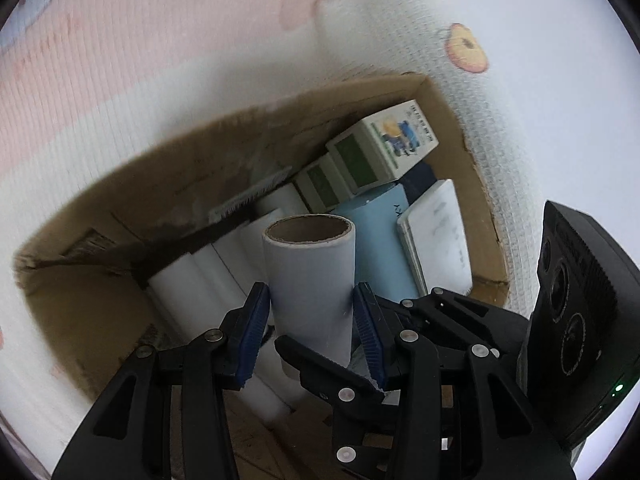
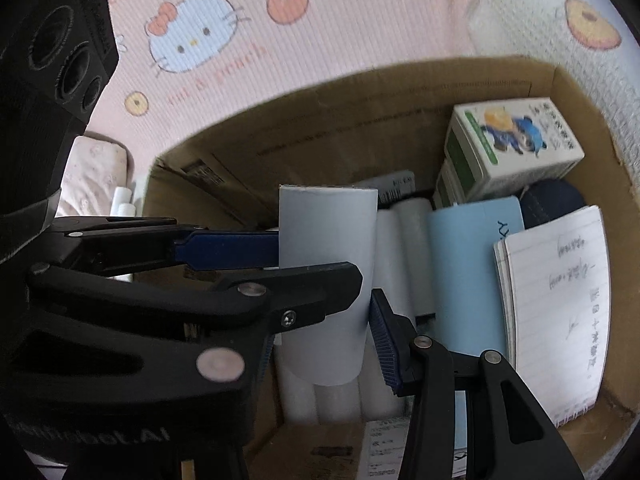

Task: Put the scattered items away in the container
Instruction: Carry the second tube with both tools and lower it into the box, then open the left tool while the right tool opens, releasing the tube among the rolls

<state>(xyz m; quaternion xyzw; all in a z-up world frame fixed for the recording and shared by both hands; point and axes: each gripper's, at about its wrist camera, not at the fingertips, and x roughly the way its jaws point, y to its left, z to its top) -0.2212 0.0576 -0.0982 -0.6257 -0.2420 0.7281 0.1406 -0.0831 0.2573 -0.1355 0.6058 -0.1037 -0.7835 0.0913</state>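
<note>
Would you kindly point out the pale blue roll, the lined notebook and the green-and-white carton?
pale blue roll [image 1: 310,280], left wrist view, on its paper side below the cardboard core.
lined notebook [image 2: 560,312], right wrist view, on its open written page.
green-and-white carton [image 2: 516,140], right wrist view, on its printed top face.

**boxwatcher:** So the pale grey roll [image 2: 326,288] stands upright inside the cardboard box [image 2: 360,92], pinched from both sides. The left gripper [image 2: 280,256] comes in from the left of the roll with a blue pad flat against it, and the right gripper [image 2: 320,340] clamps it lower down.

**tidy_tom:** What's packed around the roll?

**boxwatcher:** Right behind it, white rolls [image 2: 404,256] lying flat. Further right of the roll, a light blue book [image 2: 468,280], then a lined notebook [image 2: 560,312] with handwriting, leaning on the box wall. Above those, a green-and-white cartoon carton [image 2: 516,144]. Beyond the box, up and left of the roll, a pink Hello Kitty mat [image 2: 192,32].
</note>
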